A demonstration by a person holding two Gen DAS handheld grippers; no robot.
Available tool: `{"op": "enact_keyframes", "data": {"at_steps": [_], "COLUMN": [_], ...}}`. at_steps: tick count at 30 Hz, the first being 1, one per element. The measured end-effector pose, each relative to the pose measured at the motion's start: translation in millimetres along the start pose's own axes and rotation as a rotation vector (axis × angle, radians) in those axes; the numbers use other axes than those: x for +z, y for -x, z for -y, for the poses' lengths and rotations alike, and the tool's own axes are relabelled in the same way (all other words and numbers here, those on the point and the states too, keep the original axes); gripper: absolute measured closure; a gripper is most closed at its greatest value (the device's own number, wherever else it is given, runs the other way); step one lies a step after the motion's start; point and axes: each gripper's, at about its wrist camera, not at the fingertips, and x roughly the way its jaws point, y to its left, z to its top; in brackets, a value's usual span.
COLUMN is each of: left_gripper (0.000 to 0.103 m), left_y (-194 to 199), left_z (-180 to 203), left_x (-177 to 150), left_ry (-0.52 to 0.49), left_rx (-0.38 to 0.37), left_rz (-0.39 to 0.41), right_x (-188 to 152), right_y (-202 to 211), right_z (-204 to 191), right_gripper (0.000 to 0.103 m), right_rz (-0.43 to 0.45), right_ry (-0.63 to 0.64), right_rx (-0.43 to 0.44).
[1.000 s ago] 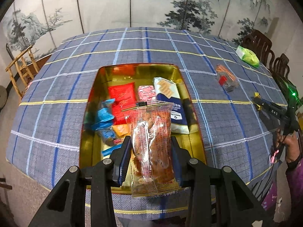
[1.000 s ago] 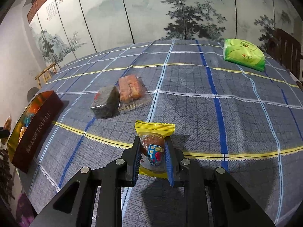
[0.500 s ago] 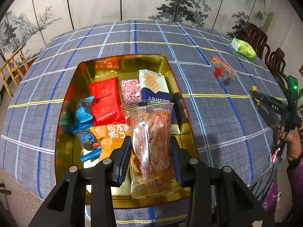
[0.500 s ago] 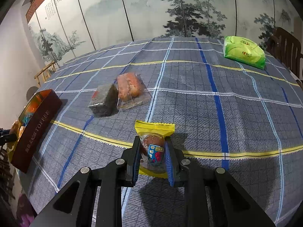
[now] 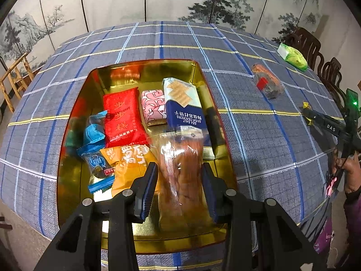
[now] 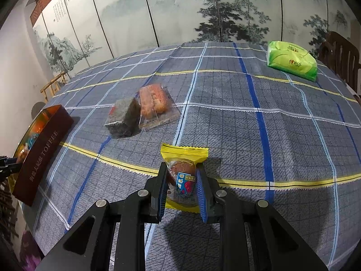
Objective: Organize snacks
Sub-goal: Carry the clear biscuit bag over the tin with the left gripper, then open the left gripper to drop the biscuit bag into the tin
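Tablecloth (image 6: 282,135): a grey-blue plaid cloth with blue, white and yellow lines covered the whole table in both views.
Tin (image 5: 67,158): an open gold-lined tin, dark red outside with "TOFFEE" lettered on its wall, sat at the near edge of the table; in the right wrist view it lay at the far left.
Tissue pack (image 6: 292,62): a green soft pack lay near the far right edge of the cloth, well apart from everything else.
Left gripper (image 5: 179,180): held over the near end of the tin, its blue pads clamped on a clear packet of brown snack (image 5: 180,169); the packet was blurred.
Right gripper (image 6: 181,185): low over the cloth, its pads closed on a yellow-edged snack packet (image 6: 183,164) whose top stuck out ahead of the fingers.
Tin contents: a blue-and-white soda cracker pack (image 5: 183,103) lay at the right, a red packet (image 5: 123,117) left of centre, a pink patterned packet (image 5: 153,107) between them, an orange packet (image 5: 128,160) and blue-wrapped sweets (image 5: 94,149) nearer the front.
Loose snacks on the cloth: a dark cake in clear wrap (image 6: 123,118) touched an orange-brown cake in clear wrap (image 6: 154,103), both between the tin and the tissue pack.
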Motion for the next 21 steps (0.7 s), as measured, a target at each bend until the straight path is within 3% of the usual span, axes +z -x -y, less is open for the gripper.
{"op": "enact_keyframes", "data": {"at_steps": [8,21], "left_gripper": [0.067,0.061], "left_y": [8,36], "left_z": [0,5], "left_x": [-3,-11], "left_ry": [0.022,0.049], "left_rx": [0.032,0.224], "left_rz": [0.026,0.107], "right_x": [0,-1], "right_y": [0,-1], "right_z": [0,-2], "right_gripper": [0.079,0.079], "right_rz": [0.001,0.000], "right_ry": [0.002,0.003], "right_rx": [-0.001,0.020]}}
